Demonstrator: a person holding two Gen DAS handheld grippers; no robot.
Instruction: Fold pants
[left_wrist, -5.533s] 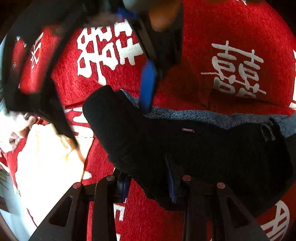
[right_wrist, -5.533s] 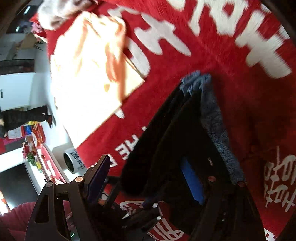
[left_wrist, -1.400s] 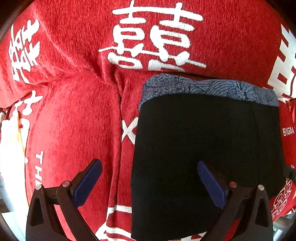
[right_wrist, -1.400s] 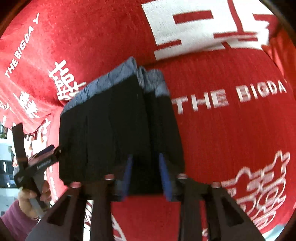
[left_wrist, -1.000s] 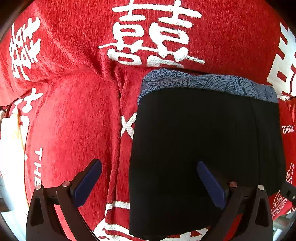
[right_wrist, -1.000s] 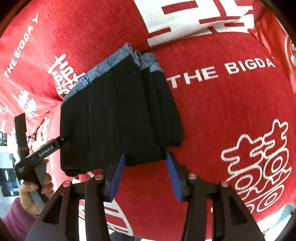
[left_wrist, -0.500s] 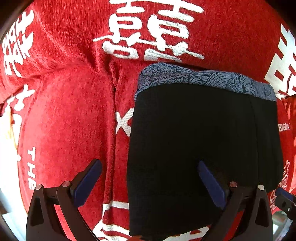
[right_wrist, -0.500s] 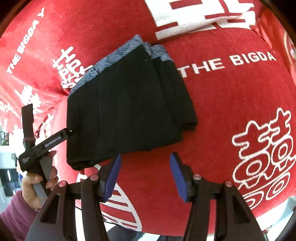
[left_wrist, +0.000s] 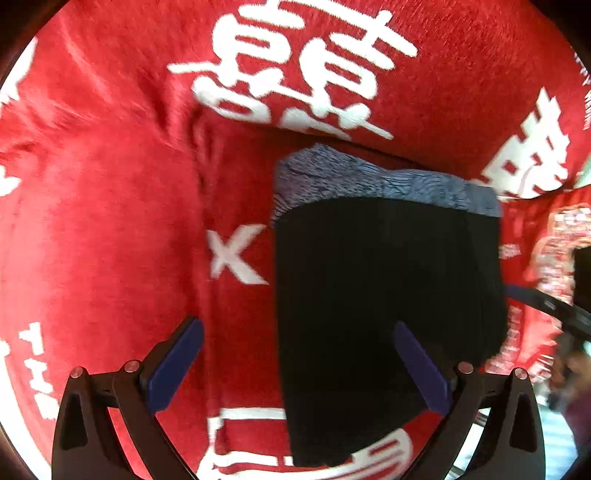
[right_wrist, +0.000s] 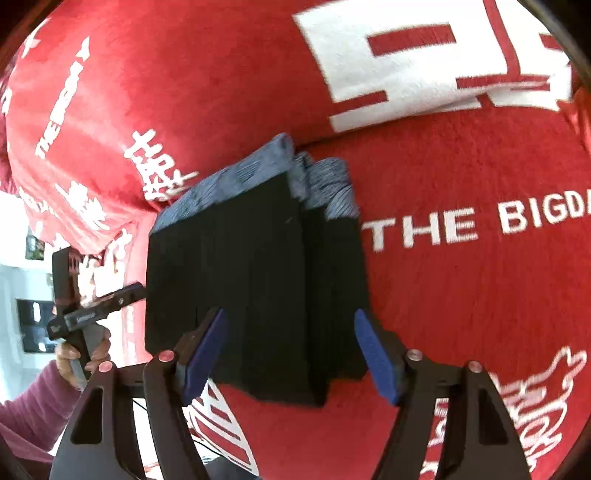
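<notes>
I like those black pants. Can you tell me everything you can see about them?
The black pants are folded into a thick, roughly rectangular stack, lying flat on the red blanket. A blue-grey patterned band shows along the far edge. The fabric looks soft and finely ribbed. Both grippers are open, and neither grips the pants.

The pants (left_wrist: 388, 295) are black with a blue-grey patterned band (left_wrist: 384, 184) along their far edge. They are folded into a compact, roughly rectangular stack that lies flat, its layered folds showing along the side nearer the right tool (right_wrist: 290, 350). The stack sits just ahead of that tool, between its spread fingers, and ahead and right of centre for the left tool (left_wrist: 295, 365).
</notes>
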